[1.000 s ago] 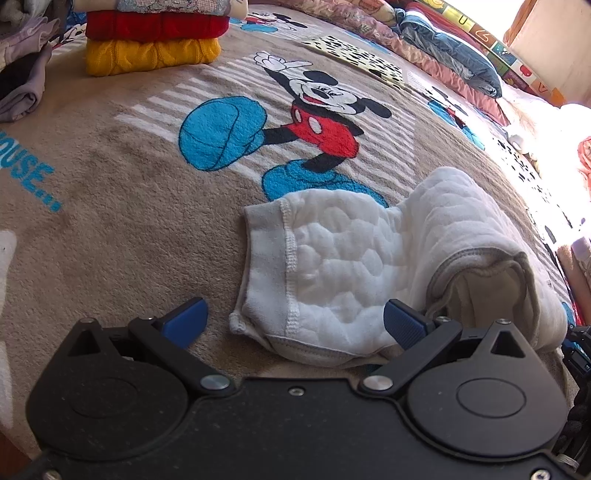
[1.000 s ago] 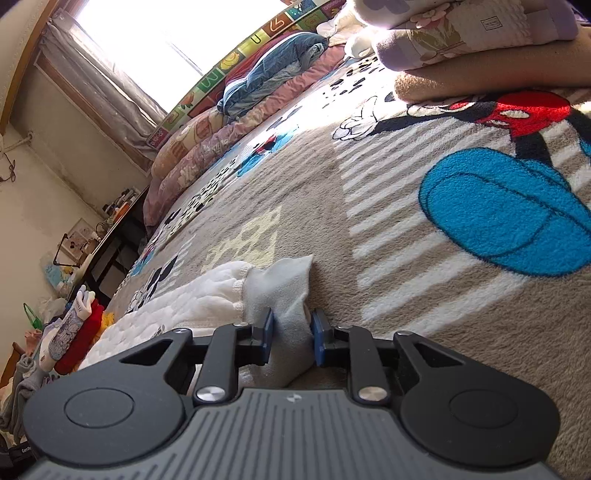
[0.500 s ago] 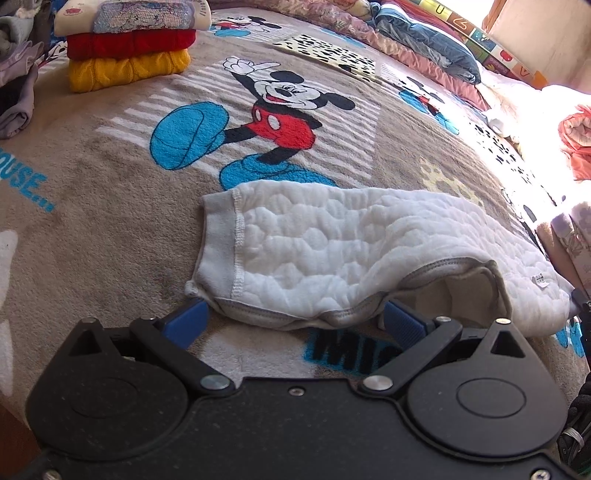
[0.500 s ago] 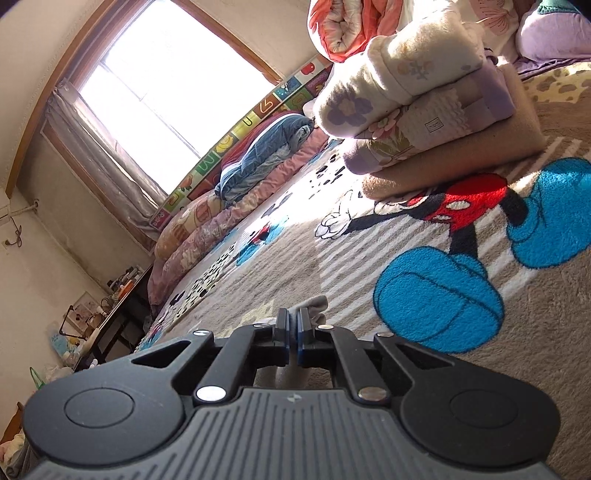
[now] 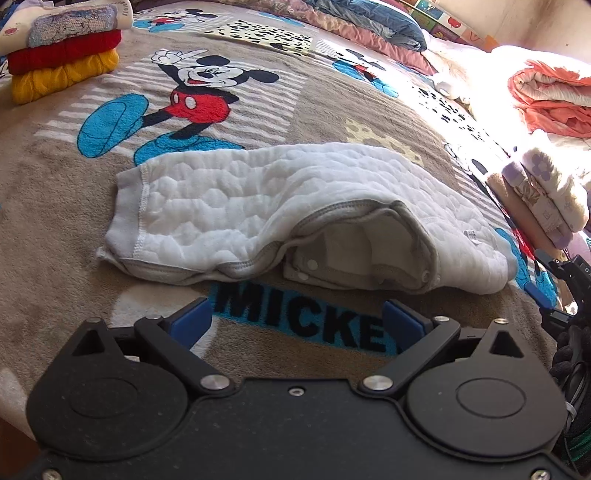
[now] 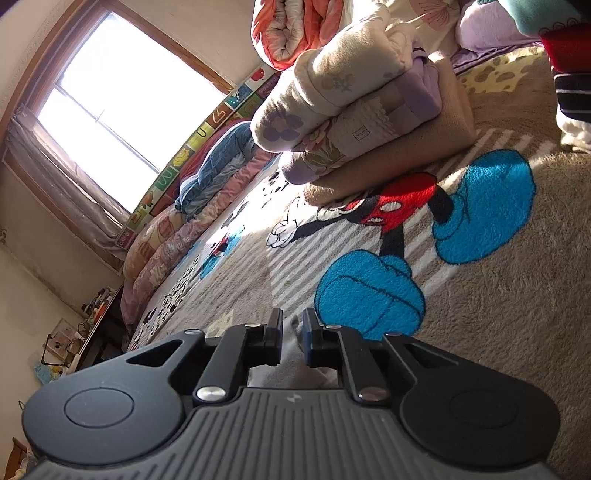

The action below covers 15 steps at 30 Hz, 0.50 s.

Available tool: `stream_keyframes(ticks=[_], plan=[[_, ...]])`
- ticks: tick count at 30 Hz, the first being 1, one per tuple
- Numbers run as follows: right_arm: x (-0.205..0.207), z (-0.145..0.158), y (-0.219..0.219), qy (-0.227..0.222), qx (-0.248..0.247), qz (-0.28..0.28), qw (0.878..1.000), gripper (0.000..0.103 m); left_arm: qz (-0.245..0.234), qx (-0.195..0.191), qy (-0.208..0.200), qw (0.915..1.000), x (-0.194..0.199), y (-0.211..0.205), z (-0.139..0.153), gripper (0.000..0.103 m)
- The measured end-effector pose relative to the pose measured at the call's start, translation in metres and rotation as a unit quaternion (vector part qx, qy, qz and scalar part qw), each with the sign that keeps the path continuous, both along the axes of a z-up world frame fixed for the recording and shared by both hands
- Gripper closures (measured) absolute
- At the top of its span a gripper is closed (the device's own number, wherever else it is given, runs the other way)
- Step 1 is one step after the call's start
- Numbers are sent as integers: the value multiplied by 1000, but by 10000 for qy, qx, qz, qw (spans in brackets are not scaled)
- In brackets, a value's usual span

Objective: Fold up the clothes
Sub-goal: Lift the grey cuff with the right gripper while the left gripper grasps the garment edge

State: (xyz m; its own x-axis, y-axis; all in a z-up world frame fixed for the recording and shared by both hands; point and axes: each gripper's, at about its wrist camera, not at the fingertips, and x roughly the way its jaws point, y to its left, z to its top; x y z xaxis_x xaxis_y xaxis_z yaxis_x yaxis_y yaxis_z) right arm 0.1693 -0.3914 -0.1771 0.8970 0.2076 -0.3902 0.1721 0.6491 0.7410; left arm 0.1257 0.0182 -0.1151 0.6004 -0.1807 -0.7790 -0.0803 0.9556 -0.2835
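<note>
A white quilted baby garment (image 5: 280,206) with grey trim lies folded lengthwise on the Mickey Mouse blanket (image 5: 48,206), its snap opening facing me. My left gripper (image 5: 297,321) is open and empty, just short of the garment's near edge. My right gripper (image 6: 291,338) has its jaws slightly parted, with a bit of grey-white cloth (image 6: 291,363) showing in the gap and below it. The right gripper also shows at the right edge of the left wrist view (image 5: 543,291), by the garment's right end.
A stack of folded clothes, yellow, red and white (image 5: 62,55), sits at the back left. Folded blankets (image 6: 354,110) and an orange quilt (image 5: 550,96) are piled on the right. Pillows and bedding (image 5: 369,26) line the far edge under a window (image 6: 118,96).
The left gripper has pulled back from the garment, exposing the MICKEY lettering. The right gripper was shut on the cloth half a second ago and has now opened a little.
</note>
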Motion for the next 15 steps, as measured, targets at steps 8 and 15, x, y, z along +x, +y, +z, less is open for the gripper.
stream_keyframes(ticks=[8,15], plan=[[7,-24,24,406,789,679,9937,32,1,-76,-66,9999,-1,-9,-7,2],[31,-37,32,154,1030,741,9918,81,435,-442,-283,9977,1,2,-13,5]])
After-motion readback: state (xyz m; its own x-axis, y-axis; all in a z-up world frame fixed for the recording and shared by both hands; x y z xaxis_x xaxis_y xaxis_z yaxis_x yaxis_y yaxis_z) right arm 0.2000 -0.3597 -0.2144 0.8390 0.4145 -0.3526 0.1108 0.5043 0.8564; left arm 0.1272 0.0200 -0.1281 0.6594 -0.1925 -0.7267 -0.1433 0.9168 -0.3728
